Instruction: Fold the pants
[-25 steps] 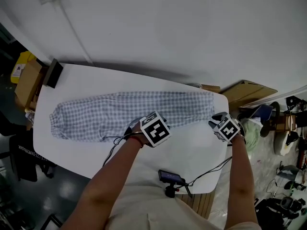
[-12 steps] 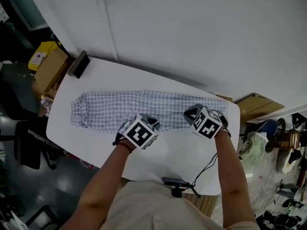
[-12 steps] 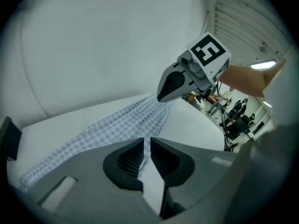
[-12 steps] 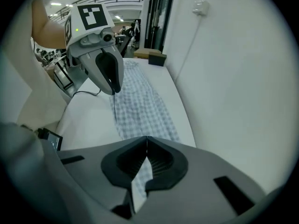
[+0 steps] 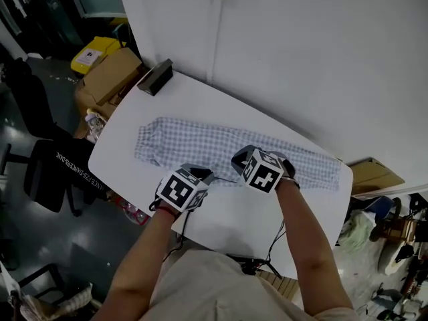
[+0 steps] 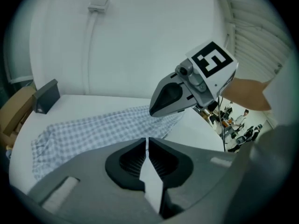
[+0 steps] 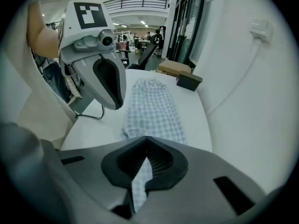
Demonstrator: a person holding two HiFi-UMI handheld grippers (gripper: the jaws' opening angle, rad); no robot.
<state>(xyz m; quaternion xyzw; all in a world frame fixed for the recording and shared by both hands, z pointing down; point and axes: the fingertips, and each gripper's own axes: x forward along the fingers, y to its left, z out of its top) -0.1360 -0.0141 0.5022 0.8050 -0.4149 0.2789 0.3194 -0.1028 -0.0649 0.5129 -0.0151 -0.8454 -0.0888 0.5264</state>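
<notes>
Head view first: both bare forearms reach forward over the white tabletop point(image 5: 267, 212), the left gripper point(image 5: 202, 174) pitched down at the near edge of the pants point(image 5: 214, 144), the right gripper point(image 5: 239, 158) angled more steeply just beside it, above the cloth's middle. The pants lie flat and stretched full length across the tabletop, pale blue-and-white check, gathered waistband at the left end. Each cube shows bold black-and-white square markers. A black box point(image 5: 155, 77) sits on the far left corner, and a dark chair point(image 5: 57, 172) beside the tabletop carries white lettering too small to read. Over to the left gripper view: the fingers have just been closing and now meet at the tips, only white tabletop showing through the slit below them. The checked pants point(image 6: 93, 129) spread beyond, with the right gripper point(image 6: 153, 110) hanging over them. Now the right gripper view: its fingers are pressed together, check fabric point(image 7: 152, 106) visible through the gap under them, though I cannot tell whether any is pinched. The left gripper point(image 7: 117, 105) hovers alongside.
</notes>
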